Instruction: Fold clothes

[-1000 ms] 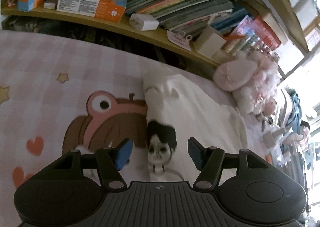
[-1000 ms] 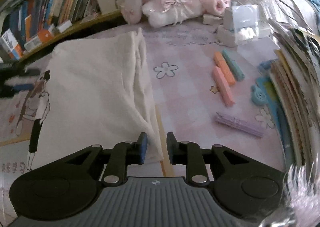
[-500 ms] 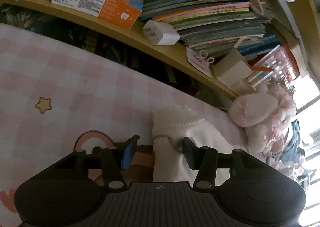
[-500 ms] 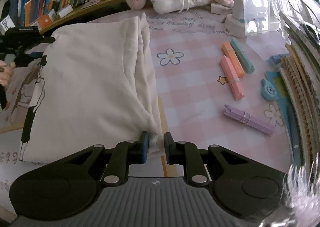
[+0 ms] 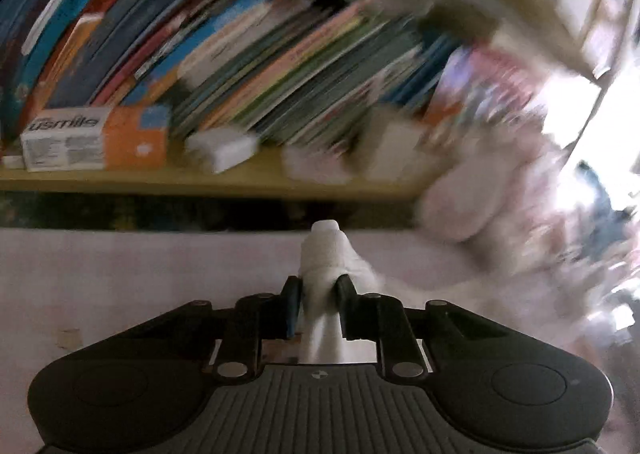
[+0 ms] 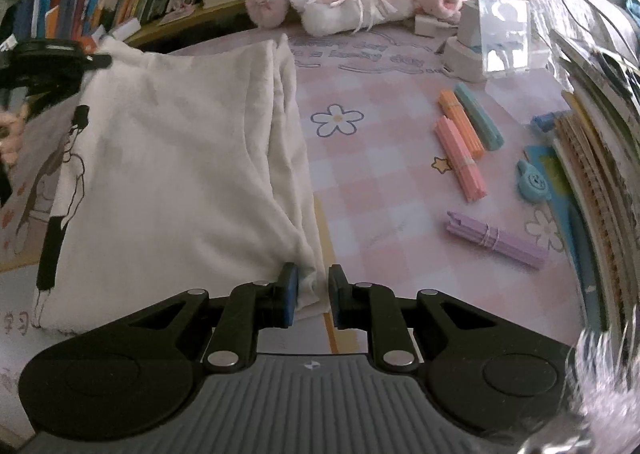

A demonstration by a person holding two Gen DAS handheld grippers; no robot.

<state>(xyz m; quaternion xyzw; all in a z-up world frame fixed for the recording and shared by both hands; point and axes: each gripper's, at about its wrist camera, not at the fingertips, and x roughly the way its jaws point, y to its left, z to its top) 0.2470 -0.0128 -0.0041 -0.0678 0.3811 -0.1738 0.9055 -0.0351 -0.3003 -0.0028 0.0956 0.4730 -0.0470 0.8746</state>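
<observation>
Here the left gripper [image 5: 318, 296] pinches the white garment [image 5: 326, 254], its surroundings blurred.

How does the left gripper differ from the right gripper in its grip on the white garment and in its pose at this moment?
The left gripper pinches a bunched far corner of the white garment, lifted off the pink mat; the right gripper has the near corner between its fingers, low at the mat. The left view is motion-blurred; the right view is sharp. Both have blue pads and the same garment.
</observation>
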